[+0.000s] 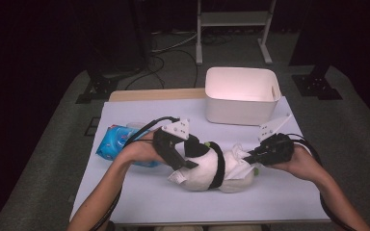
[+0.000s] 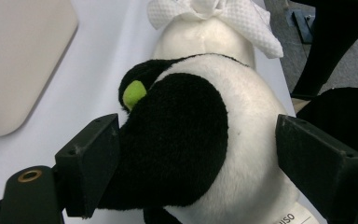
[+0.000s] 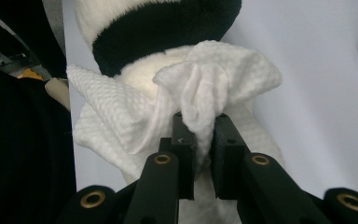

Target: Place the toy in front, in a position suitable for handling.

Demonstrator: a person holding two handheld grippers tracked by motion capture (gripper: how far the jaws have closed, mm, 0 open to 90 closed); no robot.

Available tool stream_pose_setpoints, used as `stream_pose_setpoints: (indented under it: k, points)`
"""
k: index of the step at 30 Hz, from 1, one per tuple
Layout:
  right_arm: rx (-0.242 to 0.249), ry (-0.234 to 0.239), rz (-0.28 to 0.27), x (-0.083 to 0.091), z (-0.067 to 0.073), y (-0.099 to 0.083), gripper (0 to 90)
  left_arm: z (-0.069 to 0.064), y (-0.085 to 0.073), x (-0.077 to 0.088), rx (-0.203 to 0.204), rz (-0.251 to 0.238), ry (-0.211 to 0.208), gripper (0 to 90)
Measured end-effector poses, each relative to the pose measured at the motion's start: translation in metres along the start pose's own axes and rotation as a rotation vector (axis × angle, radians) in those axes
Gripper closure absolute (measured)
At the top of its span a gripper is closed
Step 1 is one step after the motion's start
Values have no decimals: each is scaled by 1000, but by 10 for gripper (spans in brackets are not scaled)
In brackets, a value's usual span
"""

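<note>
A black-and-white plush toy [image 1: 204, 168] lies on its side in the middle of the white table [image 1: 279, 197]. My left gripper [image 1: 185, 161] stands wide around its body, and in the left gripper view both jaws touch the plush [image 2: 191, 140], one on black fur, one on white. A lime-green patch [image 2: 134, 92] shows on the black part. My right gripper [image 1: 250, 156] is shut on a bunched white wipe [image 3: 214, 79], which rests against the toy's white end [image 3: 135, 28]. The same wipe [image 2: 214, 14] shows at the toy's far end in the left gripper view.
A blue pack of wipes [image 1: 115, 142] lies on the table behind my left hand. A white plastic bin [image 1: 241, 113] stands at the back right of the table, and its side [image 2: 18, 70] shows in the left gripper view. Beyond the table lies dark floor with stands and cables.
</note>
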State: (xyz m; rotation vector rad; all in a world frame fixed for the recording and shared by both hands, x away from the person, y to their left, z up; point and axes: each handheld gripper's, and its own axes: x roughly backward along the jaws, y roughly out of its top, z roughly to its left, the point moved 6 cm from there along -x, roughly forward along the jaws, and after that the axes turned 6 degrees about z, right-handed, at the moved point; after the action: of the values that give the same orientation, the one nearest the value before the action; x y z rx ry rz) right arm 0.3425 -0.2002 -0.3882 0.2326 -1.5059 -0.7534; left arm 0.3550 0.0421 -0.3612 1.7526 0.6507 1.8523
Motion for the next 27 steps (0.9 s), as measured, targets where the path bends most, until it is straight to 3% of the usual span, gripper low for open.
stream_pose_setpoints:
  k: [5, 8, 11, 16, 20, 27]
  points:
    - [-2, -9, 1, 1, 2, -3, 808, 3, -3, 5, 27, 21, 30, 114]
    - [-12, -8, 0, 3, 1, -8, 807, 3, -7, 4, 34, 32, 24, 114]
    - [-18, -3, -5, 3, 1, -10, 807, 1, -8, 0, 42, 12, 11, 113]
    - [-28, 0, -7, 5, 4, -13, 806, -2, -5, -7, 25, 18, -6, 125]
    - [10, -22, 2, 8, 7, -5, 807, -4, -2, -17, 17, 12, -31, 133]
    - [55, -27, 23, 4, 10, 11, 806, -5, 10, -26, -5, -7, -27, 138]
